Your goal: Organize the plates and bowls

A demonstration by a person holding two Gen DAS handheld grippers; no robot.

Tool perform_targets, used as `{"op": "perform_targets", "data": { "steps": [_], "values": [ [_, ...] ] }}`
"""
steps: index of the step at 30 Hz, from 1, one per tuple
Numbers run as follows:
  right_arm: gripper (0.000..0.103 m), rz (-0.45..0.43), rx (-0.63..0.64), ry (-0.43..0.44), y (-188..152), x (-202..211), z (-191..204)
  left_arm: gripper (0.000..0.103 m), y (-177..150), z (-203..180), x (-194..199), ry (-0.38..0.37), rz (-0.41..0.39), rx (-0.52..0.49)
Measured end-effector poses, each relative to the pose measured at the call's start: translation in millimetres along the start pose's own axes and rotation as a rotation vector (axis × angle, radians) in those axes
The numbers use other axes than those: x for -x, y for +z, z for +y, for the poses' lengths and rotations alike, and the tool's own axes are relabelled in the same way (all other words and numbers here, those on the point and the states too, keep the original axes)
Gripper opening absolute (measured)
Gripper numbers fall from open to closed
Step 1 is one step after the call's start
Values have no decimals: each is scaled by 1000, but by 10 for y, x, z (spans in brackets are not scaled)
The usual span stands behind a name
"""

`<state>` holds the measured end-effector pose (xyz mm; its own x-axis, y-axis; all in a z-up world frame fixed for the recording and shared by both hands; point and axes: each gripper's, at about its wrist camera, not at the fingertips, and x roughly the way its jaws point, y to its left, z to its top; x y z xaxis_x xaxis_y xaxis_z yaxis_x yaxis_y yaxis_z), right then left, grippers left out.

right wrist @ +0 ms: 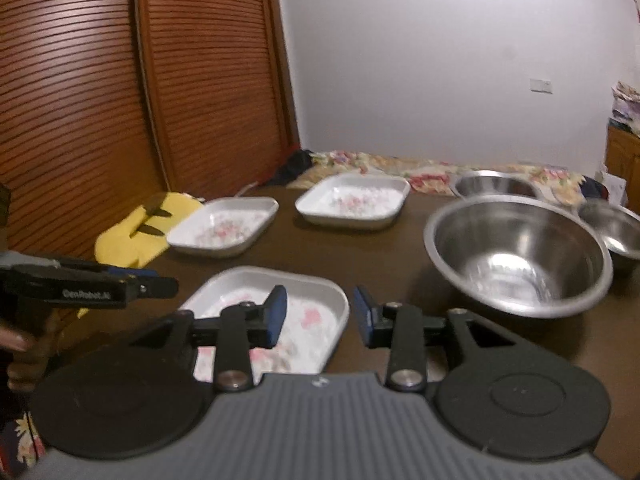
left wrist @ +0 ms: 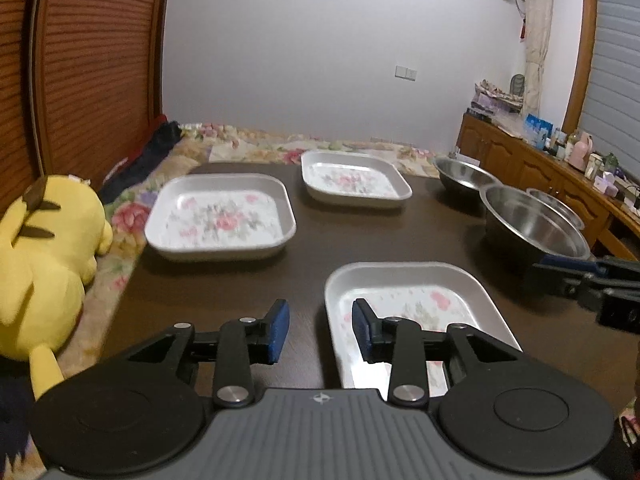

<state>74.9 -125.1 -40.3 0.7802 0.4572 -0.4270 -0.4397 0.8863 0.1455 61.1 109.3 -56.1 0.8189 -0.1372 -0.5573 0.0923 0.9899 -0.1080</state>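
Best begun with the big round stainless-steel bowl (right wrist: 518, 254) at the right of the dark brown wooden table (left wrist: 224, 280), nesting the smaller steel bowls (right wrist: 614, 228) inside. Then stack the three square white floral plates (left wrist: 220, 216). Right gripper (right wrist: 320, 314) and left gripper (left wrist: 320, 330): fingers spread, empty, straddling opposite rims of the nearest plate (left wrist: 404, 300). Beyond: slatted wooden doors (right wrist: 120, 100), floral bedding (left wrist: 256, 144), yellow plush toy (left wrist: 44, 264).
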Motion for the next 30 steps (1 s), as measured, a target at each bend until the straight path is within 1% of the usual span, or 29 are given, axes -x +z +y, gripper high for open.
{"op": "perform_targets", "data": {
  "steps": [5, 8, 10, 13, 18, 25, 26, 28, 30],
  "values": [
    [38, 14, 40, 71, 307, -197, 119, 39, 169, 232, -91, 28, -15, 4],
    [39, 31, 52, 113, 466, -382, 207, 40, 276, 426, -173, 56, -23, 14],
    [40, 50, 53, 137, 562, -534, 273, 44, 343, 557, -226, 68, -29, 23],
    [41, 81, 54, 160, 683, -766, 360, 47, 428, 751, -327, 80, -30, 31],
    [43, 116, 76, 156, 804, -1094, 471, 47, 550, 1036, -546, 94, -23, 30],
    [43, 205, 64, 147, 851, -1555, 515, 47, 642, 1338, -840, 85, -3, 37],
    [43, 218, 59, 147, 851, -1616, 517, 46, 640, 1379, -881, 76, 2, 43],
    [43, 250, 46, 147, 833, -1746, 523, 40, 630, 1436, -946, 66, 10, 57],
    [43, 281, 34, 154, 825, -1861, 530, 36, 617, 1476, -1002, 63, 16, 67]
  ]
}}
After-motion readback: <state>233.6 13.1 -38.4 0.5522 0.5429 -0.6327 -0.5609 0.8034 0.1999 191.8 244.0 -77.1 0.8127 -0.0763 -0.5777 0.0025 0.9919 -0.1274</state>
